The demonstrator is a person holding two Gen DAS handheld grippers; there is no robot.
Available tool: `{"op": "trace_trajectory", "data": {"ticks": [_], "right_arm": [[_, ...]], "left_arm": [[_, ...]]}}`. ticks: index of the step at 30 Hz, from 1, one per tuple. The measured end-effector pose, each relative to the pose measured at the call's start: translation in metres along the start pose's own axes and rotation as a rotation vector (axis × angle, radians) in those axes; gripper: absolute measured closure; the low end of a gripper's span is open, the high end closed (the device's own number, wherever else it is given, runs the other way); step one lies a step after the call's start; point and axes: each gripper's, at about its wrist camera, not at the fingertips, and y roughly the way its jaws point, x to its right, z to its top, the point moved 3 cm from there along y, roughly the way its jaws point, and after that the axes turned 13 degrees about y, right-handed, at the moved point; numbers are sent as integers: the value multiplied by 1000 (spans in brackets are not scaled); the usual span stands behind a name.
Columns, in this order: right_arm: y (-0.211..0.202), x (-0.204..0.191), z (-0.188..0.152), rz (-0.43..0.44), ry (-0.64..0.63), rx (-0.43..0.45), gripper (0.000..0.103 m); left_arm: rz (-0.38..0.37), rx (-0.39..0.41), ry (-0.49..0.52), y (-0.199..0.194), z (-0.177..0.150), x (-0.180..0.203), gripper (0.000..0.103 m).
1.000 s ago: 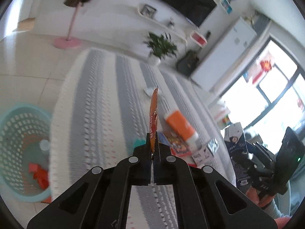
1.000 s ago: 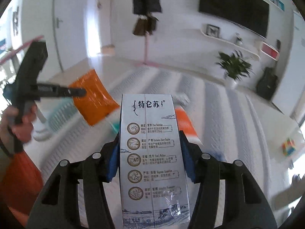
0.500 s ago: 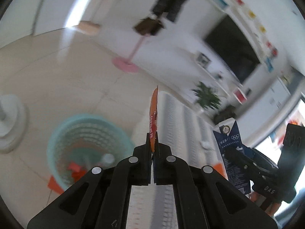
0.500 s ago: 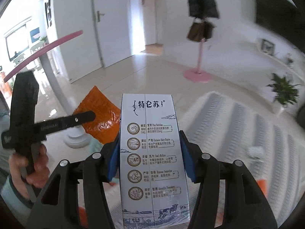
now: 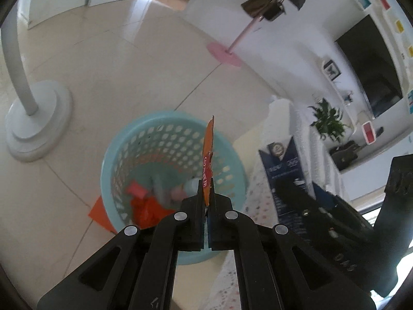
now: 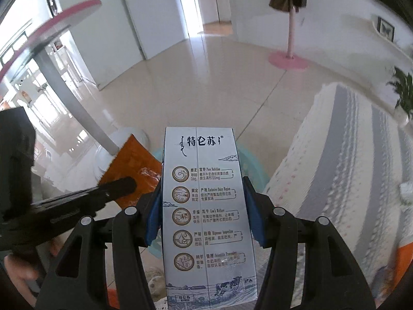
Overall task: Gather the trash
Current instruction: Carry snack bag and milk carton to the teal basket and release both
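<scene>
Below my left hand-held gripper (image 5: 206, 196) sits one teal basket (image 5: 165, 126), with red scraps and blurred pale items inside that I cannot count. That hand-held gripper is clenched on one orange wrapper (image 5: 208, 152), seen edge-on above the basket. My right hand-held gripper (image 6: 204, 201) grasps one milk carton (image 6: 206, 206), which hides most of the basket beyond it.

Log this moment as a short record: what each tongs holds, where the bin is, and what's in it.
left tongs: shut on orange wrapper, over the basket
right tongs: shut on milk carton, upright
basket: teal, on tile floor beside striped rug
basket contents: red scraps, a pale bottle-like item; the rest is blurred
</scene>
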Motion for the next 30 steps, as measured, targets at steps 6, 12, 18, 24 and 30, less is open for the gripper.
{"op": "trace_trajectory", "data": {"ticks": [6, 12, 18, 24, 30], "right_arm": [[31, 12, -7, 29, 94, -91, 49], [33, 21, -6, 36, 144, -97, 43], [31, 33, -6, 60, 185, -113, 42], [18, 42, -13, 73, 212, -117, 42], [4, 53, -11, 79, 229, -95, 42]], "left_arm": [[22, -28, 11, 10, 0, 2, 103], [32, -29, 11, 15, -1, 2, 96], [38, -8, 24, 10, 1, 3, 94], [67, 5, 47, 9, 3, 11, 50], [61, 21, 51, 3, 6, 20, 50]]}}
